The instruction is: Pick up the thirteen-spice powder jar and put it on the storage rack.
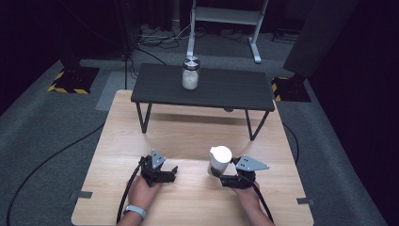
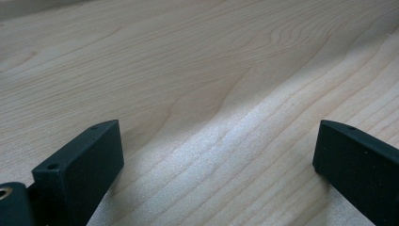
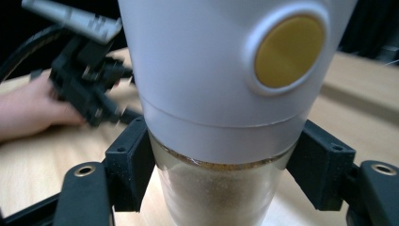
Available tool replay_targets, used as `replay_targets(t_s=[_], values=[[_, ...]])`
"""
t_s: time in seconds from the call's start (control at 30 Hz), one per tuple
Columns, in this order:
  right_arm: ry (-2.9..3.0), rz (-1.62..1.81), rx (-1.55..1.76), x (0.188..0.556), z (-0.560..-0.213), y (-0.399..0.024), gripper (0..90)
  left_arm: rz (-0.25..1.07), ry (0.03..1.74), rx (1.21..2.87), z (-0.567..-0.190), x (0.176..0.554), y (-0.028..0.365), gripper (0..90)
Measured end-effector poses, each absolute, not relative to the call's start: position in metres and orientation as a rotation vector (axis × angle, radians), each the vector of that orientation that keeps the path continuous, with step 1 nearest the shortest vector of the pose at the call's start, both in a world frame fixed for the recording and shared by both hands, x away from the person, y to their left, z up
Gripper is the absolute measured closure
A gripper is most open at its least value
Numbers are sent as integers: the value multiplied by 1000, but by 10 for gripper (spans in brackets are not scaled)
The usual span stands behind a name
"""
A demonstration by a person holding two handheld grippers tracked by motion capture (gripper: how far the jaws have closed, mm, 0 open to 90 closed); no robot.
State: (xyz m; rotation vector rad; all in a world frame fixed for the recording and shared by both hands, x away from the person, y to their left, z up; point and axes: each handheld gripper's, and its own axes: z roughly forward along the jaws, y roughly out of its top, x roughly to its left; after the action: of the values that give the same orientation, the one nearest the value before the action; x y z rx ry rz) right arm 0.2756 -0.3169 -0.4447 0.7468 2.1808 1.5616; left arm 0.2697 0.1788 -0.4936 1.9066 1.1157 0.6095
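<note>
A white-topped grinder (image 1: 219,160) with a clear lower body stands upright, a little above the wooden table (image 1: 188,136). My right gripper (image 1: 225,177) is shut on its lower part. In the right gripper view both black pads (image 3: 129,167) press on the clear section of the grinder (image 3: 221,94), which holds a brownish powder; a round yellow button sits on its white top. My left gripper (image 1: 170,172) rests on the table at the left, open. In the left gripper view, bare wood lies between the spread fingers (image 2: 82,165) of my left gripper (image 2: 219,160).
A low black side table (image 1: 202,87) on thin legs stands on the far half of the wooden table. A glass jar (image 1: 190,73) with a metal lid and white contents stands on it. Cables trail off both grippers toward the front edge.
</note>
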Motion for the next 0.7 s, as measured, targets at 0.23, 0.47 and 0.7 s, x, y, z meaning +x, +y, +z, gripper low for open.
replay_targets(t_s=[0.23,0.47,0.7], values=[[2116,1540,766,294,-405,-313,296,610,1116,1905,-494,270,179,20],[2061,1513,812,313,-361,-304,296,608,1113,1906,-494,269,179,20],[2036,1470,828,333,-314,-289,296,607,1114,1905,-494,269,178,20]])
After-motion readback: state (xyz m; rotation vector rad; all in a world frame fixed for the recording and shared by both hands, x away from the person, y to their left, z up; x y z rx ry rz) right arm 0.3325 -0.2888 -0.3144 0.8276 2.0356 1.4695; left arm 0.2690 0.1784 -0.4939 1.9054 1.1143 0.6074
